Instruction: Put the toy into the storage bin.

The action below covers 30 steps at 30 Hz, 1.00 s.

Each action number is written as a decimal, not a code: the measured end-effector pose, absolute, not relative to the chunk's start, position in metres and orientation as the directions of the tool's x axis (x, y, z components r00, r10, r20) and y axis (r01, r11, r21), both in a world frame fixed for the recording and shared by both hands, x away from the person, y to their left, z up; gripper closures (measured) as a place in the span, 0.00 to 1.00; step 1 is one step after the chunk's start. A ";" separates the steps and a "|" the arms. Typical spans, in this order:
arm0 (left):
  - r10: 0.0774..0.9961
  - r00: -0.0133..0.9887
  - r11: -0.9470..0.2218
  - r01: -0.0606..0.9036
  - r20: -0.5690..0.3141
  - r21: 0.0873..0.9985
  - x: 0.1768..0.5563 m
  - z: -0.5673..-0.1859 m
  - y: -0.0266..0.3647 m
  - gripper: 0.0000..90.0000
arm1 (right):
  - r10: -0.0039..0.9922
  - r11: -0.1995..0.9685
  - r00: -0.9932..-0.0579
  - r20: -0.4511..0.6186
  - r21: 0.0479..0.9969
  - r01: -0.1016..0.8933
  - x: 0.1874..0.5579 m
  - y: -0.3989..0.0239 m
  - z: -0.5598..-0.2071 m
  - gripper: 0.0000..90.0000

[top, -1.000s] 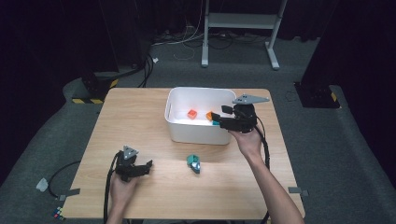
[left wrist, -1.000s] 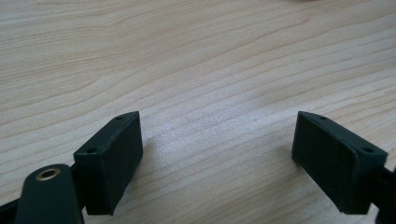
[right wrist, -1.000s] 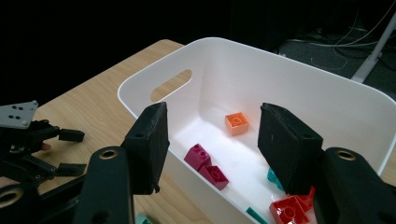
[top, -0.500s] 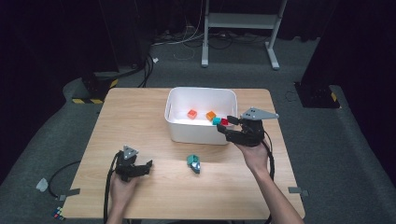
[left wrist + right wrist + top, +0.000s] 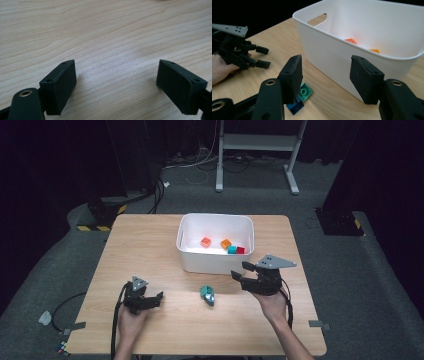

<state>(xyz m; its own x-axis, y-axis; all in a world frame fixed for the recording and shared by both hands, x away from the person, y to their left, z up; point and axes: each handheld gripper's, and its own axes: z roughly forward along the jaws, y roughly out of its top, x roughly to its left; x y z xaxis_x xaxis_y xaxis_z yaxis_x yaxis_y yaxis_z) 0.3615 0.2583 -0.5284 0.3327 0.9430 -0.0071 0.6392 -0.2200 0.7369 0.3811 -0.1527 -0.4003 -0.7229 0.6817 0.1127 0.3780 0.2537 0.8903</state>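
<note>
A white bin (image 5: 210, 262) stands mid-table and holds several small blocks, among them an orange-red one (image 5: 205, 242) and an orange one (image 5: 226, 244). In front of the bin a small teal and blue brick piece (image 5: 207, 295) lies on the wood. My right gripper (image 5: 242, 272) hovers open and empty just off the bin's front right corner, pointing left toward that piece. The right gripper view has its jaws (image 5: 325, 75) wide apart before the bin wall (image 5: 329, 55), with the green brick (image 5: 304, 91) and blue brick (image 5: 295, 107) low behind the left jaw. My left gripper (image 5: 154, 300) rests open on bare wood (image 5: 116, 82).
The wooden table (image 5: 150, 245) has free room to the left of the bin and along its front edge. In the right gripper view the other hand's gripper (image 5: 260, 57) lies farther off at the left. Cables and a stand base sit on the dark floor beyond.
My right gripper has come back from over the bin's right rim toward the near side and lower, to in front of the bin. The left gripper has not moved.
</note>
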 end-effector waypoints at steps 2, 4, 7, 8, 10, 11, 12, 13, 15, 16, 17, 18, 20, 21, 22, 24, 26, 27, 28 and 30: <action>0.943 0.333 -0.220 0.639 -0.007 0.737 0.362 -0.528 0.258 0.18 | 0.679 0.259 -0.726 0.111 0.889 0.379 0.378 -0.150 -0.408 0.48; 0.943 0.333 -0.220 0.639 -0.007 0.737 0.362 -0.528 0.258 0.18 | 0.674 0.257 -0.728 0.124 0.885 0.389 0.376 -0.149 -0.414 0.48; 0.943 0.333 -0.220 0.639 -0.007 0.737 0.362 -0.528 0.258 0.18 | 0.674 0.272 -0.729 0.119 0.878 0.394 0.374 -0.146 -0.423 0.48; 0.943 0.333 -0.220 0.639 -0.007 0.737 0.362 -0.528 0.258 0.18 | 0.673 0.271 -0.729 0.125 0.876 0.400 0.373 -0.146 -0.427 0.48; 0.943 0.333 -0.220 0.639 -0.007 0.737 0.362 -0.528 0.258 0.18 | 0.672 0.265 -0.727 0.139 0.872 0.412 0.372 -0.145 -0.432 0.48; 0.943 0.333 -0.220 0.639 -0.007 0.737 0.362 -0.528 0.258 0.18 | 0.673 0.265 -0.726 0.142 0.870 0.415 0.371 -0.144 -0.435 0.48; 0.943 0.333 -0.220 0.639 -0.007 0.737 0.362 -0.528 0.258 0.18 | 0.673 0.266 -0.726 0.142 0.869 0.417 0.370 -0.144 -0.437 0.48; 0.943 0.333 -0.220 0.639 -0.007 0.737 0.362 -0.528 0.258 0.18 | 0.673 0.267 -0.725 0.144 0.868 0.419 0.370 -0.143 -0.439 0.48; 0.943 0.333 -0.220 0.639 -0.007 0.737 0.362 -0.528 0.258 0.18 | 0.671 0.265 -0.725 0.155 0.863 0.430 0.369 -0.141 -0.445 0.48; 0.943 0.332 -0.220 0.639 -0.007 0.737 0.361 -0.528 0.258 0.18 | 0.670 0.269 -0.726 0.153 0.862 0.430 0.369 -0.140 -0.448 0.48; 0.943 0.333 -0.220 0.639 -0.007 0.737 0.362 -0.528 0.258 0.18 | 0.671 0.271 -0.726 0.151 0.861 0.430 0.369 -0.139 -0.449 0.48; 0.943 0.333 -0.220 0.639 -0.007 0.737 0.362 -0.528 0.258 0.18 | 0.671 0.271 -0.726 0.152 0.860 0.431 0.369 -0.138 -0.451 0.48; 0.943 0.333 -0.220 0.639 -0.007 0.737 0.362 -0.528 0.258 0.18 | 0.672 0.268 -0.724 0.160 0.858 0.438 0.368 -0.137 -0.454 0.48; 0.943 0.333 -0.220 0.639 -0.007 0.737 0.362 -0.528 0.258 0.18 | 0.671 0.268 -0.723 0.162 0.857 0.440 0.368 -0.137 -0.456 0.47; 0.943 0.333 -0.220 0.639 -0.007 0.737 0.362 -0.528 0.258 0.18 | 0.673 0.270 -0.723 0.159 0.856 0.440 0.368 -0.136 -0.457 0.47; 0.943 0.333 -0.220 0.639 -0.007 0.737 0.362 -0.528 0.258 0.18 | 0.674 0.273 -0.721 0.162 0.852 0.446 0.367 -0.134 -0.461 0.47; 0.943 0.333 -0.220 0.639 -0.007 0.737 0.362 -0.528 0.258 0.18 | 0.671 0.274 -0.721 0.172 0.846 0.457 0.368 -0.133 -0.466 0.47; 0.943 0.333 -0.220 0.639 -0.007 0.737 0.361 -0.528 0.258 0.18 | 0.670 0.278 -0.722 0.172 0.844 0.459 0.368 -0.132 -0.468 0.47; 0.943 0.333 -0.220 0.639 -0.007 0.737 0.361 -0.528 0.258 0.18 | 0.673 0.285 -0.720 0.168 0.840 0.462 0.368 -0.130 -0.471 0.47; 0.943 0.333 -0.220 0.639 -0.007 0.737 0.362 -0.528 0.258 0.18 | 0.672 0.292 -0.721 0.171 0.833 0.470 0.368 -0.128 -0.475 0.47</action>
<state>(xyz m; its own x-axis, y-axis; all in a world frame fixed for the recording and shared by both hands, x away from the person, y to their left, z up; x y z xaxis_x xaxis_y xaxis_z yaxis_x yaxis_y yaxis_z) 0.3615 0.2583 -0.5284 0.3326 0.9430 -0.0066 0.6392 -0.2203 0.7368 0.3682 -0.1282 -0.4753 -0.7206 0.6719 0.1712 0.4704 0.2923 0.8326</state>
